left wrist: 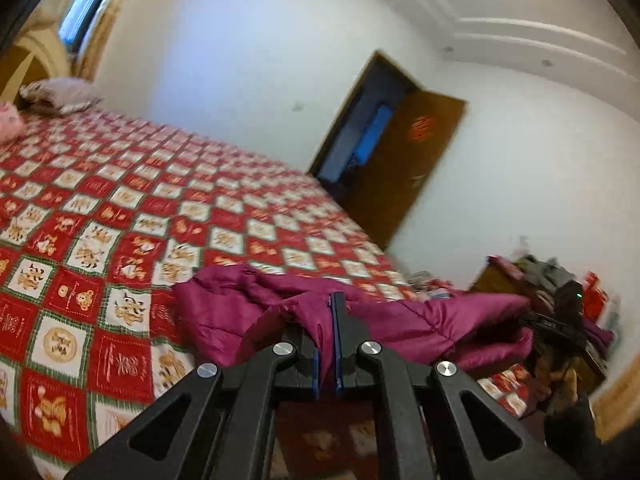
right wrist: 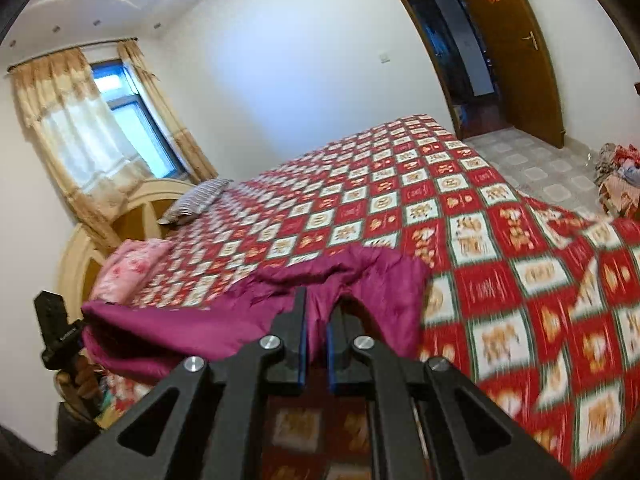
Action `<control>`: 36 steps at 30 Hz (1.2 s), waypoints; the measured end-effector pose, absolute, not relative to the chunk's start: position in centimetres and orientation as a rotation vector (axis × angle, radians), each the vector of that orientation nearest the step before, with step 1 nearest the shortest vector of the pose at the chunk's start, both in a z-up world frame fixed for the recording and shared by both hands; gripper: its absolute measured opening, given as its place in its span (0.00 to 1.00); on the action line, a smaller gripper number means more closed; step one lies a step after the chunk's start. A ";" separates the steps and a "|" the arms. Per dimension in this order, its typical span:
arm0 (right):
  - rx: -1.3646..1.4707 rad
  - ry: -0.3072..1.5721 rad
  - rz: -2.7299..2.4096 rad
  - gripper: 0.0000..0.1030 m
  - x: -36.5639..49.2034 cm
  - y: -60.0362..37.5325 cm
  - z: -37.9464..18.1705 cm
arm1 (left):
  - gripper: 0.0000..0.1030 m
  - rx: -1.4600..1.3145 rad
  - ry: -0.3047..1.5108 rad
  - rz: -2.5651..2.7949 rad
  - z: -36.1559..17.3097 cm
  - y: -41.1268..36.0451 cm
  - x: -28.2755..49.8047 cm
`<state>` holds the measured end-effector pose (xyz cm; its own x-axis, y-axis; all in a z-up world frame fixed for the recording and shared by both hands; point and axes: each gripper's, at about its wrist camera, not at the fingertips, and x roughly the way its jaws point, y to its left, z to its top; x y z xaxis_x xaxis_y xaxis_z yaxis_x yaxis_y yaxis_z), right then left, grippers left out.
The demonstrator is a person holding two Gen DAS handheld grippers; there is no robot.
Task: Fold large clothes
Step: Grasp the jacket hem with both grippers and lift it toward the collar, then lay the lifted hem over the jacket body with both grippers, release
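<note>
Both cameras sat just behind their own tools, looking forward along the two fingers, so each tool filled the lower centre of its frame. The left tool (left wrist: 334, 320) view was tilted, facing across the bed (left wrist: 120, 208) toward the white wall and the open door (left wrist: 404, 168) at centre right. The right tool (right wrist: 316, 316) view faced up the bed (right wrist: 400, 184) toward the window (right wrist: 132, 120) at upper left, the door (right wrist: 508, 48) at upper right. Both were close to the magenta jacket (left wrist: 224, 312) (right wrist: 168, 328) and shared it, the bed, the wall and the door. Each view also caught the other tool at its edge.
</note>
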<state>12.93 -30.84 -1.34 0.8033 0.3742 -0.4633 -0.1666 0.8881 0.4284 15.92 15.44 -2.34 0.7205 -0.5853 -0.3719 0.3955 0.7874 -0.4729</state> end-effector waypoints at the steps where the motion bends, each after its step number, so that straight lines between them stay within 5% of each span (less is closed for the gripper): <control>1: 0.374 0.573 0.287 0.10 14.1 -30.7 -1.6 | 0.04 -0.380 0.551 -0.535 -2.6 15.4 17.2; 36: 0.262 0.758 -0.044 0.10 36.4 -26.8 -12.9 | 0.05 -0.293 0.881 -0.115 -15.0 10.9 38.6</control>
<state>36.38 -26.84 -12.86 0.7269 0.0548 -0.6845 0.1332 0.9666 0.2189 38.63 10.94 -14.99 0.6333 -0.2189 -0.7423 -0.0211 0.9539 -0.2993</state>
